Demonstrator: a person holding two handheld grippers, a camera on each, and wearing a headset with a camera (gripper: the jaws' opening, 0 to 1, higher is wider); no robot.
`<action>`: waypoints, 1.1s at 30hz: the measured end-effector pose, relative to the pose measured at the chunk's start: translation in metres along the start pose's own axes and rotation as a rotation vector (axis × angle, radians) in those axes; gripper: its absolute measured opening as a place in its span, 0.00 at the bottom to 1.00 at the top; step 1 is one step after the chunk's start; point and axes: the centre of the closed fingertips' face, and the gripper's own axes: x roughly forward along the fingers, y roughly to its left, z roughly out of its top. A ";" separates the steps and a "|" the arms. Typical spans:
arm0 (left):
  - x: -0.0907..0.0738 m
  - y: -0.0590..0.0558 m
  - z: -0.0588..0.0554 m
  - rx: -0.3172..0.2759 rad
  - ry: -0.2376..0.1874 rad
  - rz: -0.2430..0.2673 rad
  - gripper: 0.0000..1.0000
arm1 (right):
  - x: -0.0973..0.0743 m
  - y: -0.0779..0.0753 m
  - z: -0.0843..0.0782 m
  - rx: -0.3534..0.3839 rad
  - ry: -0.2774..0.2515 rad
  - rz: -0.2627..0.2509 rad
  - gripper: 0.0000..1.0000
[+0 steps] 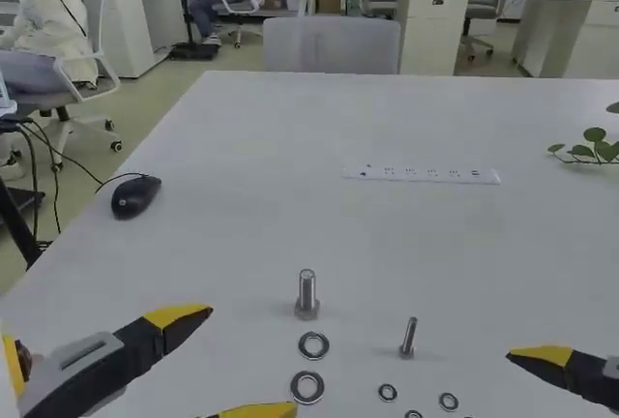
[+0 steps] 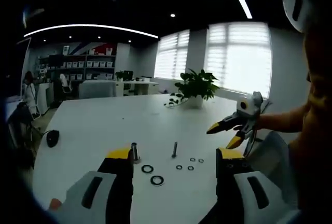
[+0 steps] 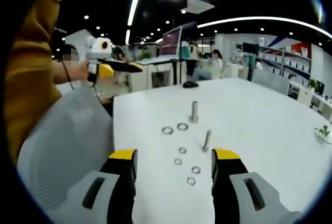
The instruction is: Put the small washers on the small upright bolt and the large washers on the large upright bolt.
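Left gripper sits at the near left corner of the white worktop. Its yellow-tipped jaws are spread wide with nothing between them. Farther back on that side a black mouse lies on the worktop with its cable running off the left edge.

The large bolt stands upright on its head, just left of centre, with its shank bare. Two large washers lie flat just in front of it, one behind the other, close together but apart from the bolt.

The small bolt stands upright to the right of these, also bare. The small washers lie loose and flat in front of it near the worktop's front edge. The right gripper view shows four of them, scattered and not touching.

A white power strip lies well behind the bolts. A leafy plant reaches in from the right edge.

The right gripper is held at the near right, clear of the washers, its jaws wide apart and empty.
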 end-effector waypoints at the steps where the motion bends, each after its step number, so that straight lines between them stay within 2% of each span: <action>1: 0.000 0.000 0.000 -0.001 -0.001 -0.001 0.64 | 0.000 0.000 0.001 0.000 -0.003 0.000 0.59; 5: 0.001 0.001 0.004 -0.002 -0.014 0.002 0.64 | 0.001 -0.002 0.004 0.000 -0.011 -0.007 0.59; 20: 0.000 0.002 0.007 0.012 -0.023 0.006 0.63 | 0.002 -0.002 0.007 -0.005 -0.018 -0.014 0.59; 24: 0.000 0.002 0.006 0.009 -0.024 0.006 0.63 | 0.003 -0.006 0.005 -0.010 -0.007 -0.023 0.58; 33: 0.000 0.000 0.005 0.000 -0.029 -0.004 0.63 | 0.010 -0.015 0.002 -0.026 0.032 -0.003 0.58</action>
